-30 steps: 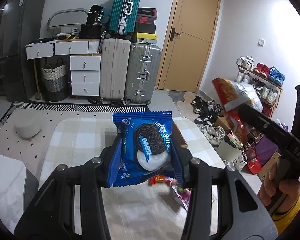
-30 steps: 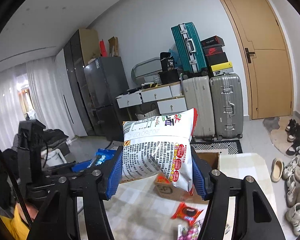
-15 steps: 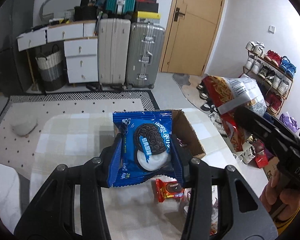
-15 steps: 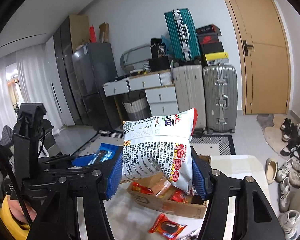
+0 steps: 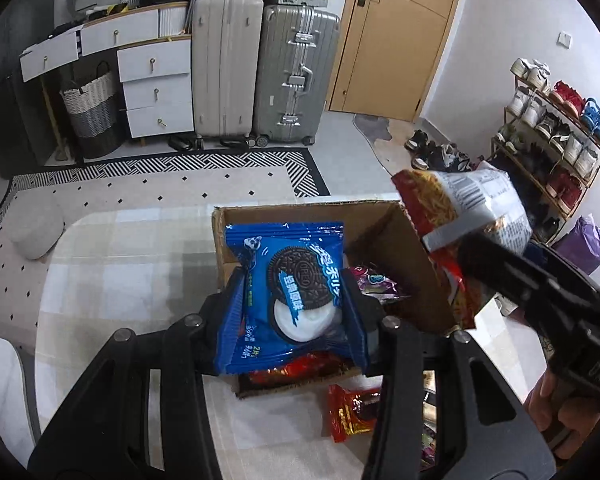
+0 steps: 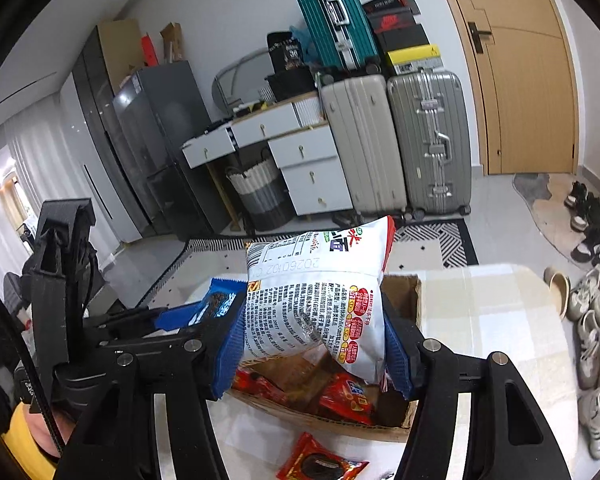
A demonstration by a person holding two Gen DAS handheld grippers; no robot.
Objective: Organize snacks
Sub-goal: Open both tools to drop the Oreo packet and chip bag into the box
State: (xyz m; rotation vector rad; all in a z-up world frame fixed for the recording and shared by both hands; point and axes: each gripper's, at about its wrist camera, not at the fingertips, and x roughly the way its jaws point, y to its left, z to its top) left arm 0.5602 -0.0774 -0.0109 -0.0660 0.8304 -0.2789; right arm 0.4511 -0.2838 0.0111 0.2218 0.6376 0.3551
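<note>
Left gripper fingers clamp the blue cookie pack over the cardboard box, right gripper fingers pinch the noodle bag at 2 o'clock; lower each inside before releasing, clear of the walls.

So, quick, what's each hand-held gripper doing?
Left hand-held gripper: shut on blue cookie packet.
Right hand-held gripper: shut on white-and-red snack bag.

Glossy blue plastic cookie wrapper, matt brown cardboard box, matt black plastic claws.
</note>
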